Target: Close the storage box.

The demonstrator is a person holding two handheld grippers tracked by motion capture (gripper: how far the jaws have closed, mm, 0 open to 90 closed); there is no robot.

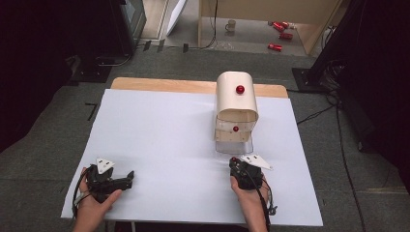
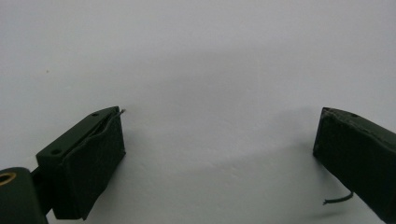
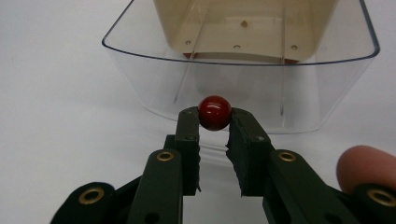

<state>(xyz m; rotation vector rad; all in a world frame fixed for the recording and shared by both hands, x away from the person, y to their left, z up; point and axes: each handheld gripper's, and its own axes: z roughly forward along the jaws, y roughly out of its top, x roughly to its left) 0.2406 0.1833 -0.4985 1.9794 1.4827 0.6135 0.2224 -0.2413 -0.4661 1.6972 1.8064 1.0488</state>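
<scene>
At the left of the table [image 1: 159, 145], the left gripper [image 1: 126, 180] is being rested idle on the white surface, well apart from the work. In the left gripper view its two black jaws are being kept spread wide with only bare tabletop between them, so nothing is being held there; it is judged to be parked so as to leave the way free for the other hand.

Toward the middle and right, a small cream drawer unit [image 1: 236, 96] is standing near the far edge of the table, a red knob [image 1: 240, 89] showing on its upper front. Its lowest clear drawer [image 3: 243, 88] is being held pulled out toward the person.

At the right, the right gripper [image 3: 214, 120] is being clenched on the drawer's red ball knob [image 3: 214, 112], the jaw tips pressing its two sides. The knob is being gripped rather than the drawer wall, presumably because it is the only part offering a firm hold for sliding the drawer straight along its runners.
</scene>
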